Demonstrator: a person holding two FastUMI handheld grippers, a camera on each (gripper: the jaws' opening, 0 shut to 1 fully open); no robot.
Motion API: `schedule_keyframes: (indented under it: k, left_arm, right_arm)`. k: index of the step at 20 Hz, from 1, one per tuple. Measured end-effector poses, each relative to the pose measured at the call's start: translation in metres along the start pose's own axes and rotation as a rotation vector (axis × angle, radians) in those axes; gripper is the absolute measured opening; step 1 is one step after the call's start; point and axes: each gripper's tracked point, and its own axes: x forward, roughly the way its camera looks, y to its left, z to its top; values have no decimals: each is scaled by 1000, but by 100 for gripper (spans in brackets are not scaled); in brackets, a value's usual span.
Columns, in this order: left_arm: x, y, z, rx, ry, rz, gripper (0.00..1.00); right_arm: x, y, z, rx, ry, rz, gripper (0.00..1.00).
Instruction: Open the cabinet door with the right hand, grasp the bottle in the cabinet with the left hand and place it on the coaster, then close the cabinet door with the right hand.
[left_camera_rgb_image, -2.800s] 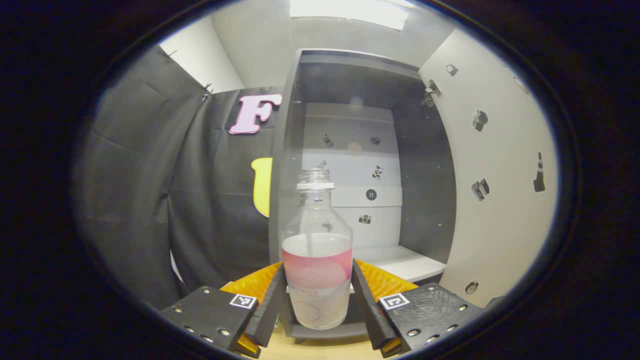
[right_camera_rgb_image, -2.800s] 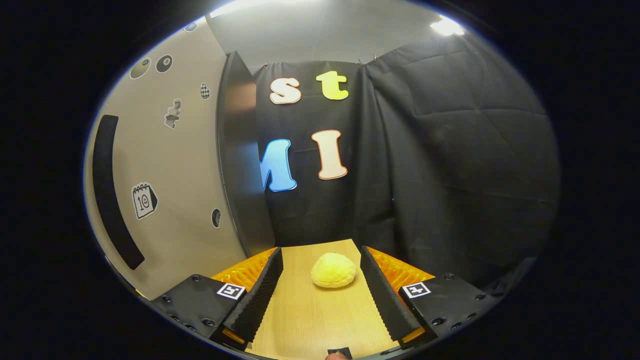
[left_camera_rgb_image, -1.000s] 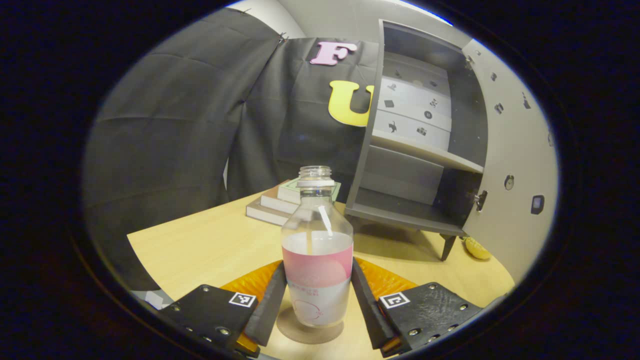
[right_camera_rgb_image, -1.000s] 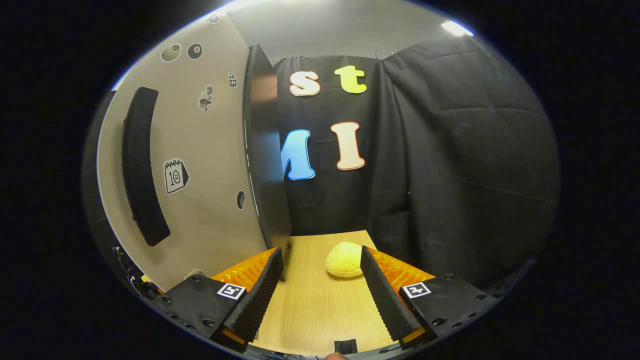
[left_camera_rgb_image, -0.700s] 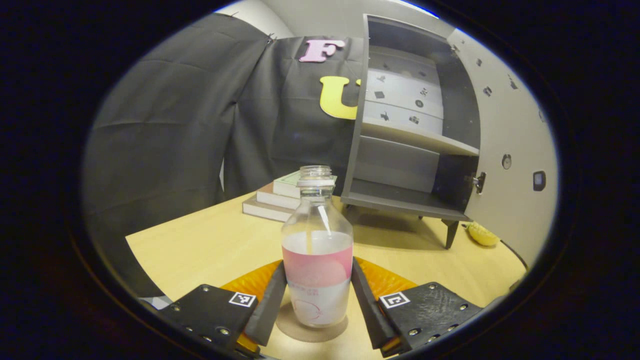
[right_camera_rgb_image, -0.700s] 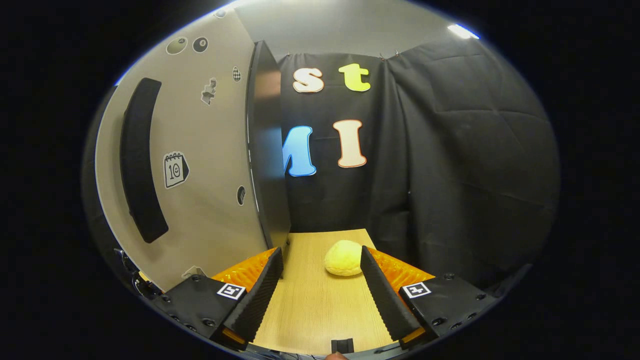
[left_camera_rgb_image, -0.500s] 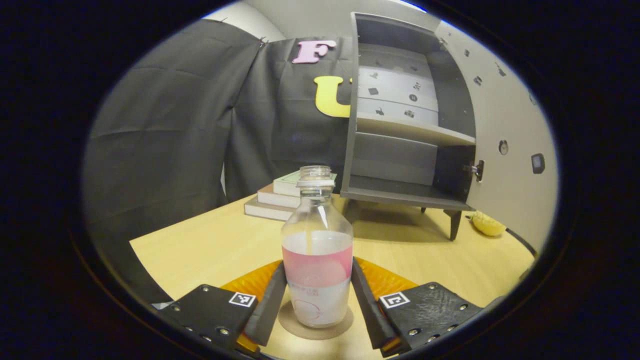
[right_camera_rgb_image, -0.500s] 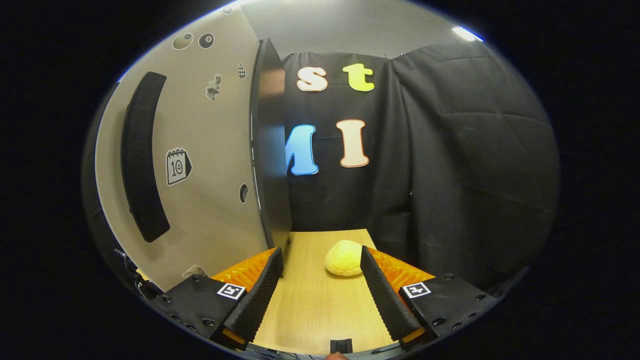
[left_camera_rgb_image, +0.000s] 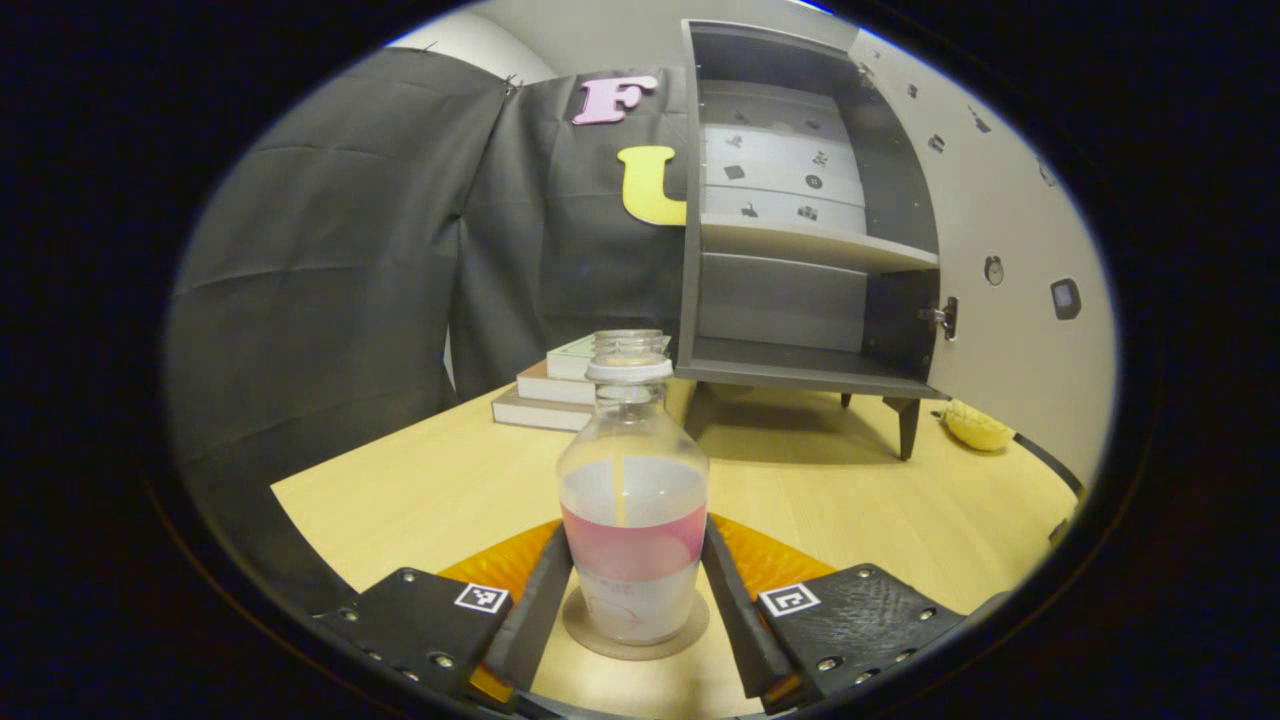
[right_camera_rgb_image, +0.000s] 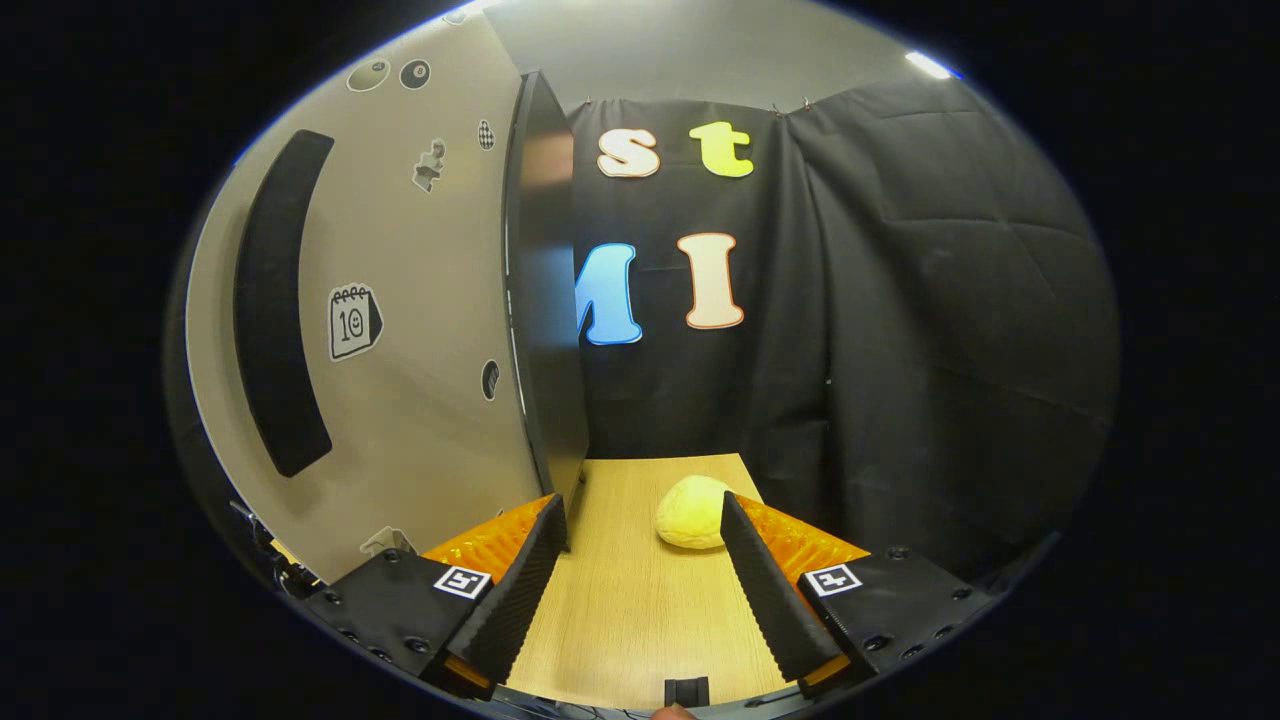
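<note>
A clear bottle (left_camera_rgb_image: 634, 540) with a pink band and no cap stands upright on a round brown coaster (left_camera_rgb_image: 636, 632) on the pale wooden surface (left_camera_rgb_image: 420, 490), seen in the left gripper view. The left gripper (left_camera_rgb_image: 634, 610) flanks the bottle's lower body, one finger on each side and close against it; whether both fingers press on the bottle cannot be told from this view. Behind the bottle, a dark grey cabinet (left_camera_rgb_image: 800, 250) on short legs stands with its shelves exposed and its pale cabinet door (left_camera_rgb_image: 1010, 250) swung wide to the right. A stack of books (left_camera_rgb_image: 555, 385) lies just left of the cabinet's base, and a small yellow object (left_camera_rgb_image: 978, 425) rests on the surface near the door's lower edge.

In the right gripper view, the right gripper (right_camera_rgb_image: 640, 590) hovers over the surface (right_camera_rgb_image: 630, 620) with its fingers spread apart and nothing between them. The cabinet door (right_camera_rgb_image: 400, 300), with its long dark handle (right_camera_rgb_image: 270, 300), rises to the left, its edge close to the left finger. The yellow object (right_camera_rgb_image: 692, 525) sits just ahead of the right finger.
</note>
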Motion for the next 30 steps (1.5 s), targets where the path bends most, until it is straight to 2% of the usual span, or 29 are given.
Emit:
schedule_keyframes:
  k: [2, 4, 7, 12, 15, 16, 17, 19, 20, 21, 25, 26, 27, 29, 30]
  left_arm:
    - [0, 1, -1, 9, 10, 12, 74]
    - [-6, -2, 1, 18, 20, 25, 84]
    - [-22, -7, 17, 37, 15, 30, 84]
    - [-54, -10, 80, 46, -64, 39, 82]
    - [-74, -7, 122, 59, -113, 69, 84]
    - [-79, -7, 136, 66, -129, 69, 81]
    - [-83, -9, 148, 74, -141, 63, 84]
    - [-89, -12, 171, 87, -173, 53, 84]
    - [-90, -12, 182, 92, -186, 50, 84]
    - [-91, -13, 190, 93, -195, 46, 84]
    - [-86, -12, 216, 77, -200, 24, 82]
    - [-85, -9, 222, 77, -207, 14, 82]
    - [-82, -6, 228, 84, -211, 6, 84]
    - [-80, 8, 235, 96, -222, 4, 83]
    - [-77, 14, 238, 93, -227, -2, 83]
  right_arm:
    - [0, 0, 0, -2, 1, 8, 98]
    - [2, 1, 2, 0, 0, 21, 98]
    - [1, 1, 10, 14, -23, 39, 98]
    - [-1, 1, 19, 48, -49, 80, 98]
    - [-4, 5, 31, 62, -64, 120, 98]
    - [-6, 7, 37, 72, -72, 131, 98]
    - [-9, 12, 42, 83, -78, 146, 98]
    - [-16, 22, 57, 102, -96, 183, 98]
    - [-20, 26, 65, 102, -107, 196, 93]
    - [-22, 29, 71, 96, -116, 200, 98]
    - [-30, 47, 93, 57, -153, 206, 98]
    - [-32, 53, 96, 43, -163, 208, 92]
    - [-33, 58, 98, 25, -169, 200, 98]
    - [-34, 56, 102, -26, -187, 132, 89]
    - [-35, 58, 104, -45, -195, 113, 90]
